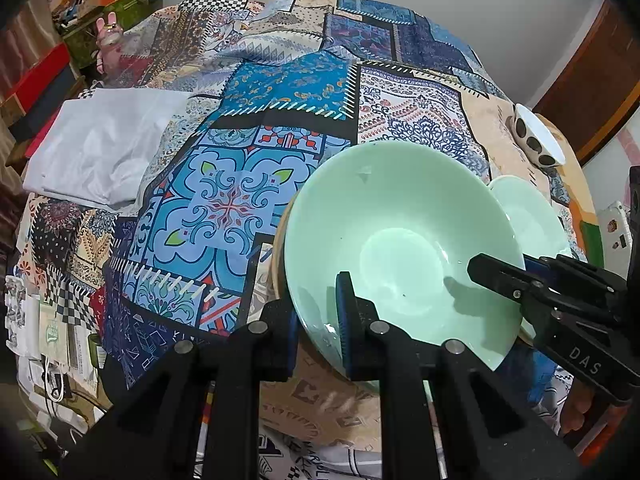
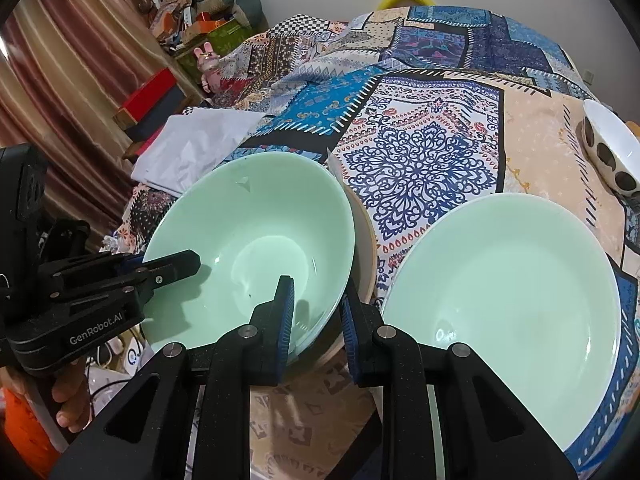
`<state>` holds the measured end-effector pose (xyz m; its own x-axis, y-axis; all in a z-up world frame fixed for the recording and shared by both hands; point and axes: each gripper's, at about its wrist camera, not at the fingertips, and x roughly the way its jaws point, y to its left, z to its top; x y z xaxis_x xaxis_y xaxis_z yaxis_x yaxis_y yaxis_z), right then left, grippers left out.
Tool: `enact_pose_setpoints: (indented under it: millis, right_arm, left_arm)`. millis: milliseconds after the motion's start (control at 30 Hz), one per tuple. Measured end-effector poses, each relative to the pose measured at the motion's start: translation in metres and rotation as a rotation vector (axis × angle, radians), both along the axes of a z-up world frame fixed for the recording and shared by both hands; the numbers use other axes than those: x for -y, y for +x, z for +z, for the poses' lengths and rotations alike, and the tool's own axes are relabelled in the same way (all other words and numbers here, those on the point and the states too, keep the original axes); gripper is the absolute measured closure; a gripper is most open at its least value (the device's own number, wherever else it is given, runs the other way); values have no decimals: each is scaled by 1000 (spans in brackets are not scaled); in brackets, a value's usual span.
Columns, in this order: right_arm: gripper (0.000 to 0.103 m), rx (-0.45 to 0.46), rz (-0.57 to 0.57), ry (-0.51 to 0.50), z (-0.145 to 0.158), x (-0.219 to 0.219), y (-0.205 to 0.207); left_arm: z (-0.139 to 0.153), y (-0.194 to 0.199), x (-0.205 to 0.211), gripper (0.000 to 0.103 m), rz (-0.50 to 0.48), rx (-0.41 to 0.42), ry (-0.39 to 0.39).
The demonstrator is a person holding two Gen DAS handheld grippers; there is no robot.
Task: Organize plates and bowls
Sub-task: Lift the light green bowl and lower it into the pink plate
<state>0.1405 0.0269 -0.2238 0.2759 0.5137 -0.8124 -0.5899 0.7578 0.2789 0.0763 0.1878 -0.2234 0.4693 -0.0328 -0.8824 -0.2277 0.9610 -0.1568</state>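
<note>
Bowl [image 1: 400,248] rim is pinched by both grippers' fingers, left [image 1: 320,320] and right [image 2: 316,320]. Uneven lowering could tip it against the plate [image 2: 504,312] just beside.

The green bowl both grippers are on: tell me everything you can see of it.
The green bowl is deep, glossy pale mint, ceramic-looking and empty, with a small mark high on its inner wall. It is tilted and sits inside a beige bowl. The left gripper and right gripper each pinch its rim.
</note>
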Motion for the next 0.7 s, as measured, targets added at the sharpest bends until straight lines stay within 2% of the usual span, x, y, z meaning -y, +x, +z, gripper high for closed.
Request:
enact_pose_setpoints:
  millis: [367, 633, 700]
  right_arm:
    - [80, 30, -11, -2, 8, 7, 2]
    - [79, 41, -6, 3, 11, 15, 2]
    - [79, 50, -4, 12, 14, 17, 0]
  left_arm:
    - [-8, 8, 5, 87, -11, -22, 9]
    - [-6, 10, 8, 87, -11, -13, 72]
    - [-3, 9, 13, 87, -18, -14, 109]
